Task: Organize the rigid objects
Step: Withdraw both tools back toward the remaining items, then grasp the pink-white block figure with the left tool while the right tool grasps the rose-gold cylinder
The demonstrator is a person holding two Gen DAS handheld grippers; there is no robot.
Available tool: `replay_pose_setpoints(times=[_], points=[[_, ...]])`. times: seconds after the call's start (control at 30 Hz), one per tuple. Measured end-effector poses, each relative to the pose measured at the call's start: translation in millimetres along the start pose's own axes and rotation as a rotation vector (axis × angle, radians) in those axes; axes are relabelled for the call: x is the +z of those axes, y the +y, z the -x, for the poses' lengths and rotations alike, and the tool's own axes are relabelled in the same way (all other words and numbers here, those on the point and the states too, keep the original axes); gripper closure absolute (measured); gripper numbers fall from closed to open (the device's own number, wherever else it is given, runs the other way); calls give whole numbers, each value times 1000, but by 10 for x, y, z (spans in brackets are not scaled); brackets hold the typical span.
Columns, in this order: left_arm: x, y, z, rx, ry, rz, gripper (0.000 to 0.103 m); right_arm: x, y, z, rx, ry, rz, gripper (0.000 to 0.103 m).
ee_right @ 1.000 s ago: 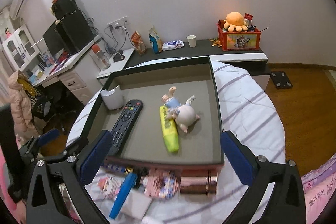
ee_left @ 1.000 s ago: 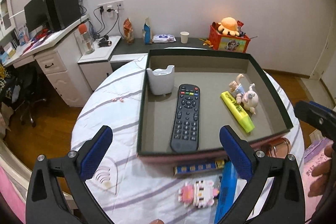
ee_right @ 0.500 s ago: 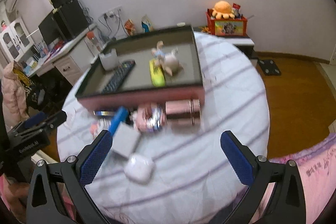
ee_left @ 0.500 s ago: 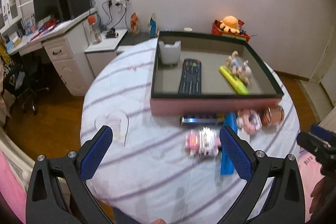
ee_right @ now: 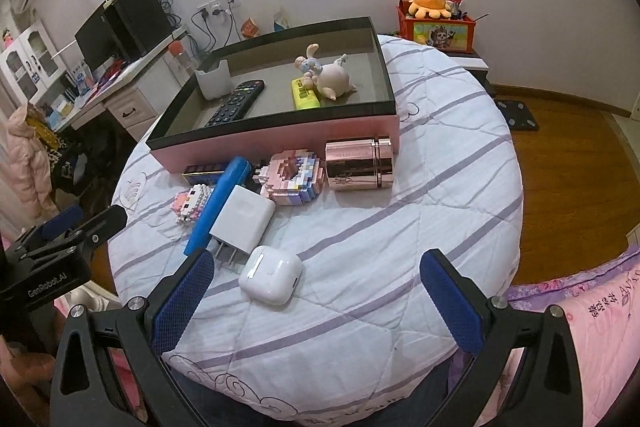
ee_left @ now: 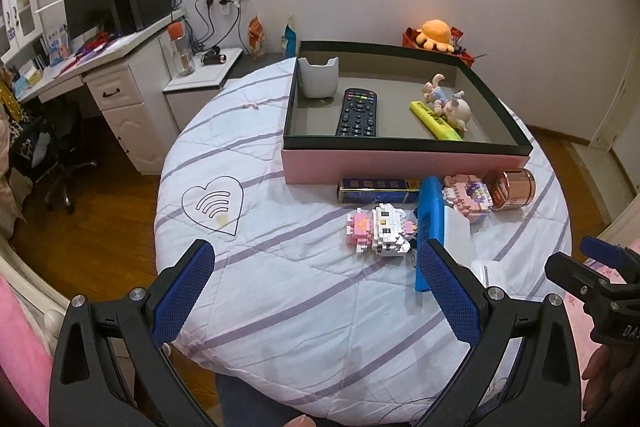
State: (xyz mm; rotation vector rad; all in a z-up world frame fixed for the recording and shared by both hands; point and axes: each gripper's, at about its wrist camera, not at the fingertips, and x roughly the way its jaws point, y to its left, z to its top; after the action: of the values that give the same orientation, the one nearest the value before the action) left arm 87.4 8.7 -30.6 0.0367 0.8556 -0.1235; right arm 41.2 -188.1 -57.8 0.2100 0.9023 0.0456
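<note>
Right wrist view: right gripper (ee_right: 316,303) spread, empty; left gripper (ee_left: 316,297) likewise. Earbud case (ee_right: 271,274) near table (ee_right: 460,155) front edge (slick shell): off-centre pinch could squirt it overboard.

Right gripper (ee_right: 316,301) jaws wide apart, empty, above striped surface (ee_right: 420,187); white earbud case (ee_right: 271,275) just ahead; charger (ee_right: 243,219), blue bar (ee_right: 218,199), brick toys, rose-gold jar (ee_right: 358,165) beside pink tray (ee_right: 280,143)

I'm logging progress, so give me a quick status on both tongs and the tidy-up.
Left tongs, right tongs open, empty. White earbud case nearest right tongs, outside pink box. Nothing in the way.
</note>
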Motion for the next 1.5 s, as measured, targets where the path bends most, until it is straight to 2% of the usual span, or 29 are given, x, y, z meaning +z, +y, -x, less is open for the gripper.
replay_pose_setpoints(times=[0.57,0.87,1.1,1.2,1.27,1.3,1.5], points=[[-21,7,-158,-10,38,6,0,105,-98,-108,-27,5,-17,0],[-27,-69,-385,-14,81,-8,0,330,-259,-359,-85,-13,-43,0],[6,-124,-569,-14,102,-13,0,448,-324,-585,-88,6,-45,3],[15,-149,-657,-15,115,-20,0,469,-331,-647,-93,12,-37,10],[16,-179,-715,-19,124,-27,0,476,-350,-690,-101,22,-33,21],[14,-195,-738,-19,128,-31,0,479,-358,-707,-98,27,-32,23],[30,-250,-877,-23,143,-34,0,487,-372,-818,-92,50,-23,27]])
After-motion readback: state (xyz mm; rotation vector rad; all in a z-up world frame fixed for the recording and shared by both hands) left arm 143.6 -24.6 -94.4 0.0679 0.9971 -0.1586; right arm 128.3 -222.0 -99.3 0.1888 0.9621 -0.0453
